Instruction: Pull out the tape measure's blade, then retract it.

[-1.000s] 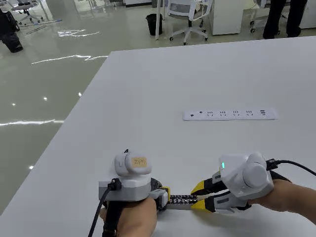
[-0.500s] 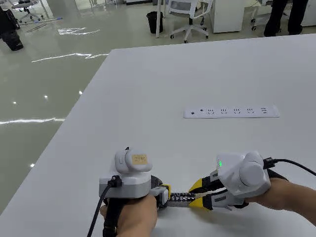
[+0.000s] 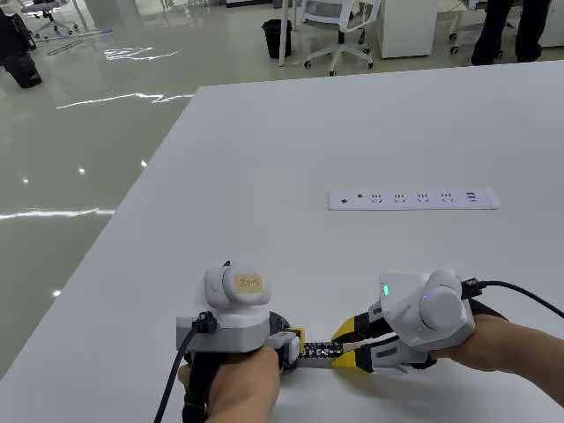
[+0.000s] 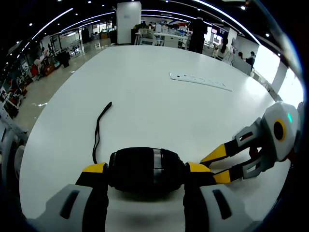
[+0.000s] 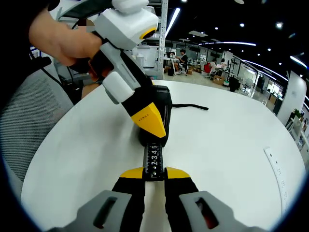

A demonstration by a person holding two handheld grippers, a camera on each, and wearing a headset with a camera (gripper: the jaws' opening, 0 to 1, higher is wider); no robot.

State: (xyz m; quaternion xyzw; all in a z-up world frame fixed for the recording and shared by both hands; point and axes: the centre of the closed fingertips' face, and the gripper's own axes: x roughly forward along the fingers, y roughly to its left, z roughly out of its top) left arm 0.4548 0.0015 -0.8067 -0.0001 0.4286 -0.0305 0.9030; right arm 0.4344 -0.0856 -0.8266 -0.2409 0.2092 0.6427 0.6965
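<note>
Left hand [image 3: 233, 388] holds the left gripper [image 3: 286, 348] low over the bench [image 3: 282, 176], well nearer the person than the power strip [image 3: 412, 199] and pointing sideways. Its fingers [image 4: 94, 168] are clamped on either side of the black tape measure [image 4: 145, 169] body. The strap [image 4: 99, 125] trails off the case on the strip side.

Right hand [image 3: 493, 344] aims the right gripper [image 3: 345, 345] back at the left one, also on the near side of the strip. Its fingers [image 5: 131, 172] are narrow, pinching the blade [image 5: 154, 157] near the end, with numerals 2–5 showing.

Versus a second ago, the right gripper sits closer to the left gripper and the exposed blade is shorter. The left gripper has barely shifted.
</note>
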